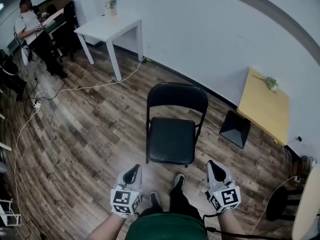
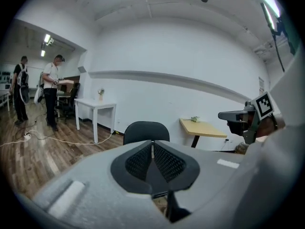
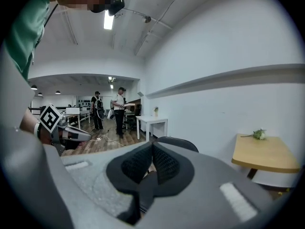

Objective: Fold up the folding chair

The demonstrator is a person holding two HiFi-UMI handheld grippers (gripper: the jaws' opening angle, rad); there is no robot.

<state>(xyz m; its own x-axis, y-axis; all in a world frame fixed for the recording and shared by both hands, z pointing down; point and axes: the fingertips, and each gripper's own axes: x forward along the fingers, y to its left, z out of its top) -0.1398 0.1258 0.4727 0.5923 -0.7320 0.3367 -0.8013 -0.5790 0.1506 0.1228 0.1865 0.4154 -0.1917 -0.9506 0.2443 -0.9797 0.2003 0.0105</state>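
— How many chairs, and where?

— One folding chair (image 1: 172,134), black, standing open on the wood-plank floor (image 1: 75,134) just ahead of the person's two shoes (image 1: 178,180). Its back faces the white wall. It has a padded seat shaped like a rounded square, a curved backrest and a thin tube frame.

— And the grippers?

— Two. The left gripper (image 1: 133,171) and the right gripper (image 1: 215,167) have grey shells, black ribbed pads and a marker cube each. Both have their jaws pressed together on nothing, clear of the chair, one near each front corner of the seat.

— Further out?

— Two tables. The white table (image 1: 107,26) has square legs and carries one small plant (image 1: 110,4). The pale wooden table (image 1: 262,106) has one green sprig (image 1: 270,83) on it. One white cable (image 1: 75,90) snakes across the planks. A person in a white top (image 2: 51,87) and a second person (image 2: 21,89) stand past the white table.
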